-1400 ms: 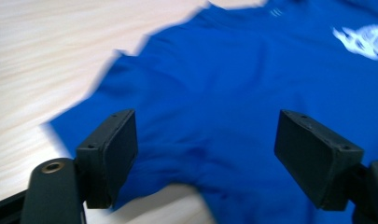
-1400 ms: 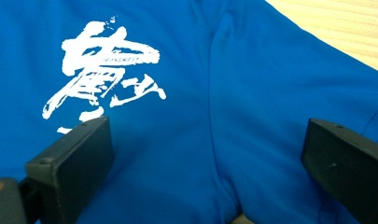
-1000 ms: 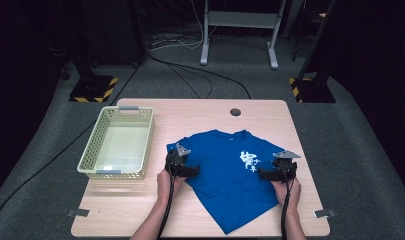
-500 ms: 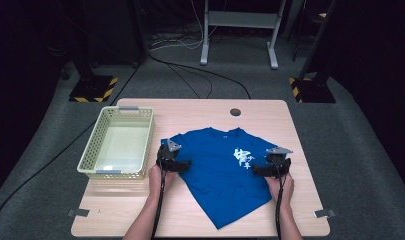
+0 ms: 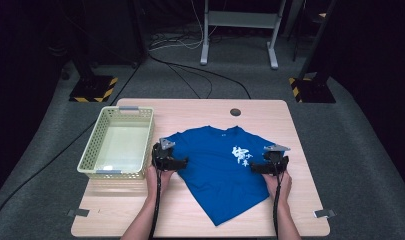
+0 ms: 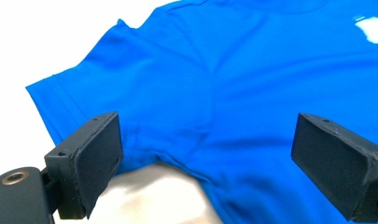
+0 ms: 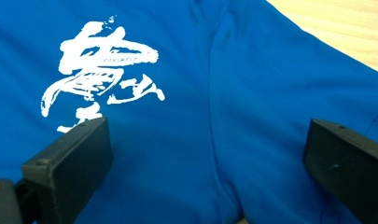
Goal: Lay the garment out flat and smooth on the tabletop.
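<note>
Nearest, the left gripper (image 5: pixel 176 162) and right gripper (image 5: pixel 262 168) hover over the blue T-shirt (image 5: pixel 215 170), jaws wide apart, grasping nothing; the left jaws have just been opening. The shirt lies flat mid-table (image 5: pixel 190 107), basket (image 5: pixel 92 165) left. Closing short of the cloth could snag one layer or miss.

Each hand carries a compact black tool: the left tool (image 5: pixel 179 162) and the right tool (image 5: pixel 254 168) have blocky dark bodies, each topped by a small grey three-cornered plate. A thin black cable (image 5: pixel 156 200) trails back from each along the forearm. Seen close in the left gripper view, the left tool's two jaws end in thick, matt black rectangular pads (image 6: pixel 97 161) with slightly rough, moulded faces and tiny pinholes on top; a black bracket with a brass-coloured screw (image 6: pixel 14 177) sits at the lower corner. The forearms are bare, with no sleeves showing.
</note>
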Tool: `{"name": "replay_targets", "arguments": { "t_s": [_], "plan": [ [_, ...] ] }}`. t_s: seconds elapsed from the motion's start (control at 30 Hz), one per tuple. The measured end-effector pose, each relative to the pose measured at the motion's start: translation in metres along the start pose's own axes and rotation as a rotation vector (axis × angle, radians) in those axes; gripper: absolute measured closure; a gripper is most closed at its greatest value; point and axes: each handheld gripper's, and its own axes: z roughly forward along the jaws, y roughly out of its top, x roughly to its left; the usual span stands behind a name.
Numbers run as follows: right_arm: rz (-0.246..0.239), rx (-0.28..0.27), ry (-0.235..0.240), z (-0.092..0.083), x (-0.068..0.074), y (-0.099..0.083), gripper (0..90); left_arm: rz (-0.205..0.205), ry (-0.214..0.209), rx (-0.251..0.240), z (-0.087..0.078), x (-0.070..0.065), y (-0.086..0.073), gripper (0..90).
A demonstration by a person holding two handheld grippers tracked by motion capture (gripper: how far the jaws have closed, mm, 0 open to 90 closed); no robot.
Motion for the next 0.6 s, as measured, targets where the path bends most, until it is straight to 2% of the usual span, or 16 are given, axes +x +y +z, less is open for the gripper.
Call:
{"name": "replay_targets", "arguments": {
  "t_s": [0.07, 0.13, 0.17, 0.2, 0.23, 0.33, 0.4, 0.47, 0.5, 0.53, 0.6],
  "plan": [
    [0.000, -0.008, 0.023, -0.002, -0.001, -0.001, 1.0, 0.010, -0.003, 0.005, -0.005, -0.005, -0.001, 8.6],
    [0.013, -0.049, 0.044, -0.008, -0.003, -0.005, 1.0, 0.009, -0.013, -0.001, -0.008, -0.007, -0.001, 8.4],
    [0.011, -0.056, 0.028, -0.012, -0.003, -0.006, 0.7, 0.022, -0.023, -0.007, -0.015, -0.013, -0.004, 8.4],
    [-0.016, -0.062, 0.002, -0.018, -0.001, -0.008, 1.2, 0.033, -0.033, -0.010, -0.018, -0.017, -0.005, 8.4],
    [-0.031, -0.076, 0.000, -0.025, 0.002, -0.010, 1.8, 0.042, -0.044, -0.015, -0.020, -0.022, -0.008, 8.4],
    [-0.032, -0.074, 0.065, -0.041, 0.017, -0.017, 2.9, 0.095, -0.063, 0.009, -0.023, -0.038, -0.017, 8.4],
    [-0.058, -0.050, 0.105, -0.046, 0.032, -0.021, 3.5, 0.127, -0.059, 0.041, -0.018, -0.048, -0.024, 8.4],
    [-0.083, -0.022, 0.125, -0.046, 0.049, -0.025, 4.4, 0.115, -0.064, 0.061, -0.011, -0.052, -0.032, 9.1],
    [-0.083, -0.022, 0.125, -0.046, 0.049, -0.025, 4.4, 0.115, -0.064, 0.061, -0.011, -0.052, -0.032, 9.1],
    [-0.096, -0.014, 0.129, -0.045, 0.056, -0.026, 4.4, 0.111, -0.063, 0.074, -0.008, -0.053, -0.035, 9.1],
    [-0.104, 0.006, 0.151, -0.045, 0.068, -0.026, 4.6, 0.125, -0.038, 0.066, -0.007, -0.056, -0.037, 9.0]
  ]
}}
